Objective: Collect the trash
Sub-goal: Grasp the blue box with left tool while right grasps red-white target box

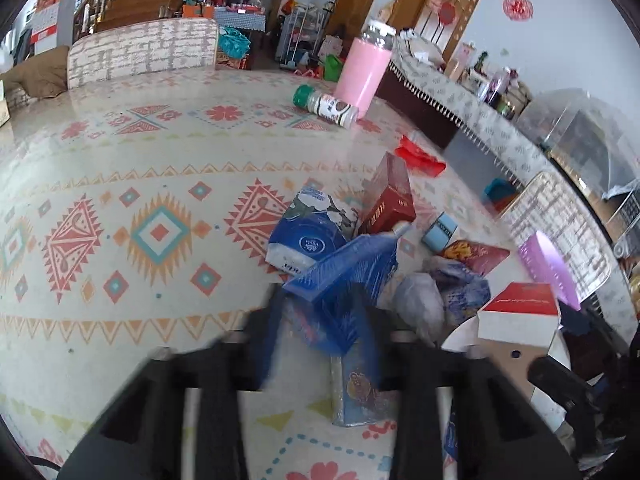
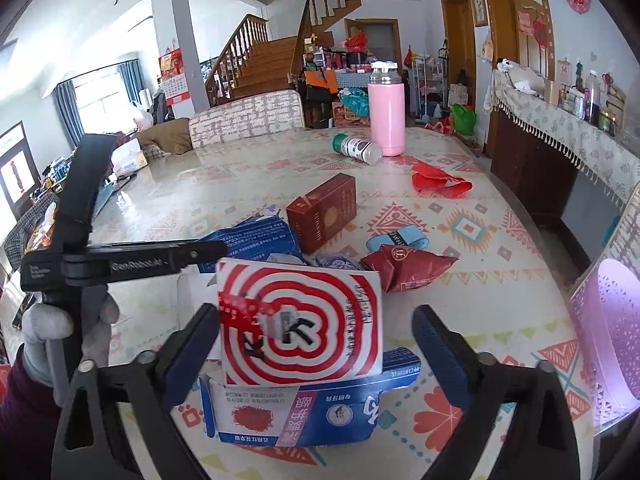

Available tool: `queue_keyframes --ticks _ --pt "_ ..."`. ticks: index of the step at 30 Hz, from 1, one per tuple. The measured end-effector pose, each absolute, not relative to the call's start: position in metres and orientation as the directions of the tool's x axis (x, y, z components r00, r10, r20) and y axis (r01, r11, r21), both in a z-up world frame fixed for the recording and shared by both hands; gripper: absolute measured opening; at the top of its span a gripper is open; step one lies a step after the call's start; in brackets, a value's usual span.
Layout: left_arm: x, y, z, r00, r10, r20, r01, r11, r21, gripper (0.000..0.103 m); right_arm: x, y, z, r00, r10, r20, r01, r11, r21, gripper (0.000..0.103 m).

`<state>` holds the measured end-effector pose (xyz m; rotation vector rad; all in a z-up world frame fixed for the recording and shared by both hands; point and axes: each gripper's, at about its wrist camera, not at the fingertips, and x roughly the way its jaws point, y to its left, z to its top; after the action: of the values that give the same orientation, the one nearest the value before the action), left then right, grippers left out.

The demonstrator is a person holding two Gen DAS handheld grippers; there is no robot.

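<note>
In the left wrist view my left gripper (image 1: 320, 320) is shut on a blue toothpaste tube (image 1: 352, 264), held above the patterned table (image 1: 120, 160). Trash lies beyond it: a blue tissue pack (image 1: 308, 232), a dark red box (image 1: 392, 196), a red snack bag (image 1: 476, 256), a red wrapper (image 1: 420, 156). In the right wrist view my right gripper (image 2: 316, 344) has its jaws wide around a red-and-white box (image 2: 304, 324), whose left edge touches the left pad; the right pad stands apart. A blue carton (image 2: 308, 412) lies under it. The left gripper (image 2: 120, 264) shows at left.
A pink bottle (image 2: 386, 120) and a lying spice jar (image 2: 356, 147) stand at the table's far side. A purple perforated basket (image 2: 608, 340) sits at the right table edge. A light blue roll (image 2: 396, 242) lies mid-table. Chairs stand behind and right of the table.
</note>
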<state>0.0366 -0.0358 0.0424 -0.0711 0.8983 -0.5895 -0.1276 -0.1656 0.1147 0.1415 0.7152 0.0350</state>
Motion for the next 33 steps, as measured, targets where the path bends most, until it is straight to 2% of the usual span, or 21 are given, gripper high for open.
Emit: queue_keyframes --ticks 1,7,8,9,10,11,16,20,22,24,29,32,33 --pt "0.037 -0.034 0.043 0.475 -0.512 -0.716 0.449 0.841 -0.303 0.002 -0.128 -0.166 0.115 0.751 0.085 -0.655 0.014 0.989 0.145 0.082" --pt "0.034 -0.032 0.041 0.487 -0.513 -0.707 0.442 0.843 -0.307 0.002 -0.135 -0.165 0.117 0.759 0.072 -0.647 0.019 0.991 0.132 0.082" --pt "0.034 -0.033 0.041 0.492 -0.508 -0.707 0.441 0.846 -0.301 0.011 -0.137 -0.165 0.119 0.764 0.065 -0.642 0.02 0.992 0.124 0.082" --pt "0.034 -0.034 0.04 0.501 -0.498 -0.708 0.438 0.851 -0.289 0.032 -0.14 -0.164 0.12 0.768 0.06 -0.638 0.02 0.993 0.118 0.082" --pt "0.034 -0.033 0.04 0.511 -0.492 -0.705 0.433 0.856 -0.283 0.045 -0.143 -0.165 0.122 0.773 0.056 -0.632 0.021 0.993 0.113 0.082" --pt "0.033 -0.032 0.041 0.532 -0.48 -0.697 0.423 0.864 -0.272 0.064 -0.146 -0.166 0.124 0.776 0.056 -0.629 0.021 0.993 0.115 0.082" --pt "0.034 -0.032 0.042 0.567 -0.473 -0.675 0.416 0.871 -0.261 0.075 -0.159 -0.177 0.134 0.789 0.07 -0.611 0.026 0.989 0.147 0.082" --pt "0.049 -0.046 0.043 0.565 -0.441 -0.698 0.421 0.881 -0.216 0.078 -0.169 -0.189 0.137 0.793 0.088 -0.603 0.028 0.983 0.181 0.082" --pt "0.058 -0.056 0.043 0.538 -0.451 -0.712 0.445 0.87 -0.214 0.084 -0.175 -0.197 0.138 0.795 0.101 -0.599 0.029 0.979 0.204 0.082" --pt "0.068 -0.063 0.039 0.504 -0.461 -0.731 0.455 0.86 -0.229 0.084 -0.181 -0.204 0.138 0.797 0.108 -0.594 0.034 0.974 0.223 0.082" --pt "0.074 -0.076 0.022 0.366 -0.55 -0.751 0.461 0.808 -0.367 0.084 -0.189 -0.221 0.134 0.797 0.116 -0.592 0.049 0.965 0.256 0.082" --pt "0.063 -0.084 0.022 0.372 -0.522 -0.768 0.477 0.817 -0.324 0.057 -0.191 -0.229 0.132 0.796 0.122 -0.592 0.054 0.961 0.271 0.082" --pt "0.061 -0.084 0.023 0.371 -0.52 -0.769 0.466 0.821 -0.33 0.055 -0.192 -0.231 0.131 0.797 0.124 -0.592 0.054 0.96 0.274 0.082"
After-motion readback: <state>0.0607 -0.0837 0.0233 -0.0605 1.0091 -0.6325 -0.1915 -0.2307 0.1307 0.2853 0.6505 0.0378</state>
